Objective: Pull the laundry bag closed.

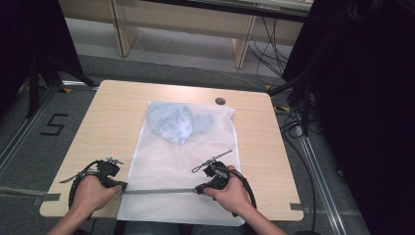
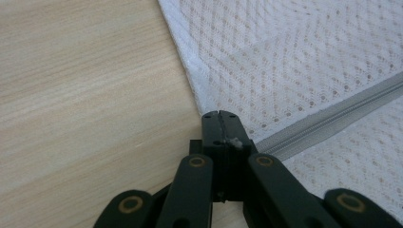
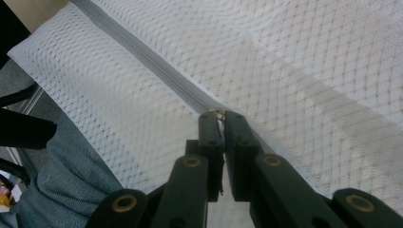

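The left gripper point(image 1: 122, 185) has its jaws pressed together on the left end of the grey zipper point(image 1: 159, 190), right at the left border of the white mesh laundry bag point(image 1: 186, 161); in the left gripper view point(image 2: 219, 114) a small pale bit of the zipper end sits pinched against the closed jaws. To its left lies bare wood, with open room out to the table's left edge.

The right gripper point(image 1: 198, 189) is closed too, nipping a small metal piece on the zipper, seemingly the slider pull; in the right gripper view point(image 3: 219, 114) the jaws meet over that piece, with the zipper point(image 3: 142, 57) running away from them toward the bag's corner. Between the two grippers the zipper lies stretched straight, its long axis across the table, parallel to the near edge.

Nearer the person than the grippers, the bag's lower strip hangs over the table's front edge above the lap. Beyond the grippers the bag lies flat, its long side pointing away, and a crumpled light blue garment point(image 1: 177, 122) sits inside its far end, well apart from both grippers.

The light wooden table point(image 1: 112, 112) has bare margins on both sides of the bag. Around it is grey floor, dark curtains to either side, cables to the right.
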`<state>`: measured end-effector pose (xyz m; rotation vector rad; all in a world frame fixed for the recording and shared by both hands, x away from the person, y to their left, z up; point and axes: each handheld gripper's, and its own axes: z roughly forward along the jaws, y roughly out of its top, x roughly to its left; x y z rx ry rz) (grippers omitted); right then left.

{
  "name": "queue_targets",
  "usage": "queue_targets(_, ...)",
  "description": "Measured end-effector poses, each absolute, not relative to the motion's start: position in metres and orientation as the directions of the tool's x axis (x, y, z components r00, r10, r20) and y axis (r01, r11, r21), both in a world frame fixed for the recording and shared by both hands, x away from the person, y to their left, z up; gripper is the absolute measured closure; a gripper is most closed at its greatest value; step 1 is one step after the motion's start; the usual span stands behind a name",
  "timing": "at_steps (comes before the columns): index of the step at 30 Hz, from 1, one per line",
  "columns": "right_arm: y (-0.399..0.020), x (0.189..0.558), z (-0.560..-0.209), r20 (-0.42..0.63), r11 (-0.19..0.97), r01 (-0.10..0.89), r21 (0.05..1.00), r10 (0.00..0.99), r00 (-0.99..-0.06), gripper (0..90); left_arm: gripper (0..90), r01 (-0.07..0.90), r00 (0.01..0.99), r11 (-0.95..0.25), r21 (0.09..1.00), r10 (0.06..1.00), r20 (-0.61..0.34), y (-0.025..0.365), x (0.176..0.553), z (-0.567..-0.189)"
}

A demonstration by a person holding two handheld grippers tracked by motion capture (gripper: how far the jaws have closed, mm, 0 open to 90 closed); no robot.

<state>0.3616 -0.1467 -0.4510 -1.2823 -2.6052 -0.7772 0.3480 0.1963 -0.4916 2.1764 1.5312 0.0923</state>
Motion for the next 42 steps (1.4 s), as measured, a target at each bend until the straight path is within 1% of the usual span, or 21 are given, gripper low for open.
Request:
queue_targets(1, -0.147, 0.361, -0.451, 0.333, 0.504, 0.777, 0.377, 0.709, -0.622, 87.0, 89.9, 0.871, 0.373, -0.264, 0.413, 0.904, -0.209, 0.196, 0.348, -0.491)
queue_targets(6, -0.149, 0.362, -0.452, 0.330, 0.504, 0.771, 0.389, 0.705, -0.628, 87.0, 89.9, 0.872, 0.374, -0.265, 0.412, 0.903, -0.210, 0.196, 0.348, -0.492)
queue_targets(8, -0.150, 0.361, -0.451, 0.340, 0.498, 0.782, 0.375, 0.711, -0.615, 87.1, 89.9, 0.872, 0.374, -0.265, 0.412, 0.904, -0.209, 0.196, 0.348, -0.491)
queue_targets(9, -0.150, 0.362, -0.452, 0.334, 0.503, 0.772, 0.388, 0.705, -0.626, 87.1, 89.9, 0.871, 0.374, -0.266, 0.413, 0.904, -0.209, 0.196, 0.348, -0.491)
queue_targets(13, -0.151, 0.361, -0.452, 0.327, 0.502, 0.774, 0.386, 0.711, -0.623, 87.1, 89.9, 0.870, 0.374, -0.263, 0.417, 0.903, -0.211, 0.196, 0.348, -0.492)
queue_targets(14, -0.153, 0.361, -0.451, 0.334, 0.493, 0.786, 0.373, 0.719, -0.609, 87.1, 89.9, 0.871, 0.374, -0.263, 0.416, 0.903, -0.211, 0.196, 0.348, -0.492)
queue_targets(15, -0.153, 0.361, -0.452, 0.332, 0.497, 0.778, 0.384, 0.712, -0.618, 87.1, 89.9, 0.871, 0.374, -0.264, 0.416, 0.903, -0.211, 0.196, 0.348, -0.492)
queue_targets(27, -0.160, 0.362, -0.452, 0.354, 0.480, 0.789, 0.385, 0.712, -0.606, 87.1, 89.9, 0.871, 0.372, -0.261, 0.415, 0.903, -0.213, 0.196, 0.348, -0.492)
queue_targets(29, -0.161, 0.361, -0.451, 0.351, 0.468, 0.806, 0.361, 0.733, -0.583, 87.1, 89.9, 0.871, 0.373, -0.262, 0.416, 0.903, -0.212, 0.196, 0.348, -0.492)
queue_targets(30, -0.163, 0.362, -0.452, 0.351, 0.478, 0.791, 0.382, 0.717, -0.602, 87.1, 89.9, 0.870, 0.375, -0.265, 0.416, 0.903, -0.211, 0.196, 0.348, -0.492)
queue_targets(33, -0.165, 0.363, -0.451, 0.351, 0.479, 0.793, 0.377, 0.719, -0.600, 87.0, 89.9, 0.871, 0.375, -0.267, 0.412, 0.904, -0.208, 0.196, 0.348, -0.491)
queue_targets(34, -0.165, 0.361, -0.450, 0.341, 0.467, 0.810, 0.356, 0.742, -0.577, 87.1, 89.9, 0.871, 0.375, -0.267, 0.412, 0.903, -0.208, 0.196, 0.348, -0.491)
queue_targets(38, -0.168, 0.361, -0.452, 0.351, 0.478, 0.796, 0.371, 0.722, -0.597, 87.1, 89.9, 0.871, 0.376, -0.266, 0.412, 0.902, -0.212, 0.196, 0.348, -0.492)
queue_targets(42, -0.170, 0.361, -0.451, 0.353, 0.467, 0.808, 0.359, 0.734, -0.580, 87.1, 89.9, 0.871, 0.374, -0.263, 0.416, 0.903, -0.211, 0.196, 0.348, -0.492)
